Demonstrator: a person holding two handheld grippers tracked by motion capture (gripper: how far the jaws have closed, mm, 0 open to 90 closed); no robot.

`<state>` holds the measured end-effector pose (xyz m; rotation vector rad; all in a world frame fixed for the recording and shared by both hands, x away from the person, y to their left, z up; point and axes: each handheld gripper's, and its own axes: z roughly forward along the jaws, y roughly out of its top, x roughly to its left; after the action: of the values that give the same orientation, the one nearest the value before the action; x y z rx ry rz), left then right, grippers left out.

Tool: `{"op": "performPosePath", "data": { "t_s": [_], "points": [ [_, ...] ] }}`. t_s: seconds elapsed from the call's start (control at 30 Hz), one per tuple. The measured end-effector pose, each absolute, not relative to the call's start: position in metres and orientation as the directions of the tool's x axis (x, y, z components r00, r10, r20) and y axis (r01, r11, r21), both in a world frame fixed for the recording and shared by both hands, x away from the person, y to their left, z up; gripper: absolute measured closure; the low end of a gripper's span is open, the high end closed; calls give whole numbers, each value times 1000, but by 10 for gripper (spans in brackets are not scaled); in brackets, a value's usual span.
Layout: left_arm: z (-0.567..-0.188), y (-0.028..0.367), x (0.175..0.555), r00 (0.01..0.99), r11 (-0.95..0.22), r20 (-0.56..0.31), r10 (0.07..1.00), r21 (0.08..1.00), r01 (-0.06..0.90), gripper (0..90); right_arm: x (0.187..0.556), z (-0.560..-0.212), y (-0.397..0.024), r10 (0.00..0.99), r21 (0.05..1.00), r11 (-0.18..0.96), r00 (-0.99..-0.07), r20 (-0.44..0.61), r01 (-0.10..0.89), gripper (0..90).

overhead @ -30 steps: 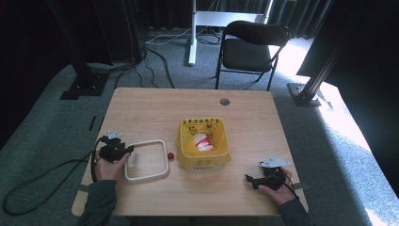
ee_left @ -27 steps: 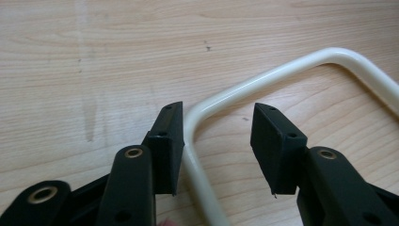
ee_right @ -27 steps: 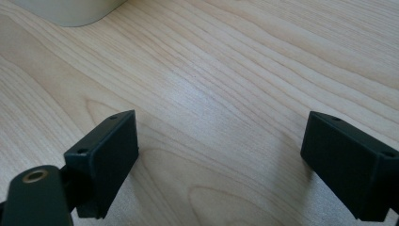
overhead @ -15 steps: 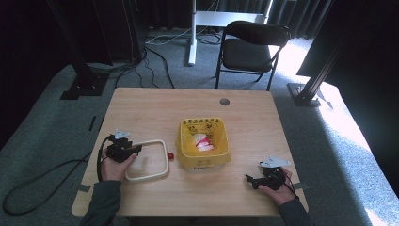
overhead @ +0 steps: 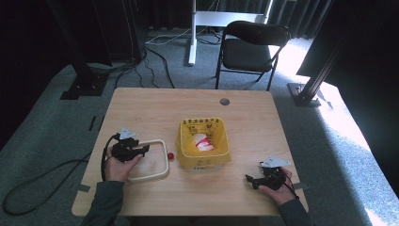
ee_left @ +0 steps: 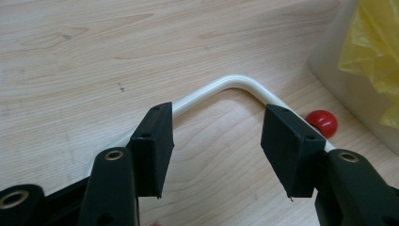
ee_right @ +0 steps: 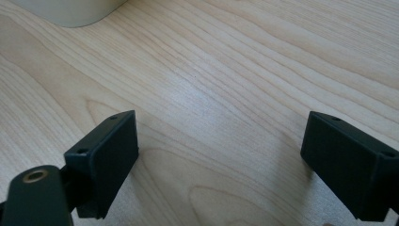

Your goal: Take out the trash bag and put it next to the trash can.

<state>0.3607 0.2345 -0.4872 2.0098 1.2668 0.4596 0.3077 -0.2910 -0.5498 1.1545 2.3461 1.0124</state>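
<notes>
Far left, the left tongs (overhead: 141, 149) hover low over the desk (overhead: 155, 106), just above the near-left part of the white frame (overhead: 162, 162) — a rounded loop of cream tubing lying flat on the wood. From the left gripper view the jaws have just been opening and now stand wide, with the frame's curved corner (ee_left: 235, 84) running under and between them; neither pad presses on the tube, so it lies loose. Here's the risk: the pads sit close over that tube, and a careless pull-away could clip it and drag the loop sideways.

Just right of the frame, the small red ball (overhead: 171, 156) sits on the wood between the frame and the yellow bin (overhead: 225, 157), close to both. If the frame gets nudged, my guess is that ball rolls first — possibly off under the bin's edge or toward the desk's front.

The bin holds something white and red that I can't make out; its yellow bag liner looks light, so a bump from the frame might shift it too.

Far right, the right tongs (overhead: 252, 180) rest near the front right of the desk, jaws spread wide over bare wood, nothing between them — well apart from everything, little danger there.
</notes>
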Motion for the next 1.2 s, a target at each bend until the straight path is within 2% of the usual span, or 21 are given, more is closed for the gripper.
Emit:
{"op": "performPosePath", "data": {
  "t_s": [0.23, 1.2],
  "points": [
    [-486, 228, 359, 483, -276, -86, 871, 729, 627, 432, 309, -549, -288, 785, 729, 414, -619, 17, 545, 149],
    [-479, 199, 352, 584, -357, -76, 808, 726, 588, 408, 320, -526, -267, 750, 763, 440, -661, -23, 474, 151]
  ]
}}
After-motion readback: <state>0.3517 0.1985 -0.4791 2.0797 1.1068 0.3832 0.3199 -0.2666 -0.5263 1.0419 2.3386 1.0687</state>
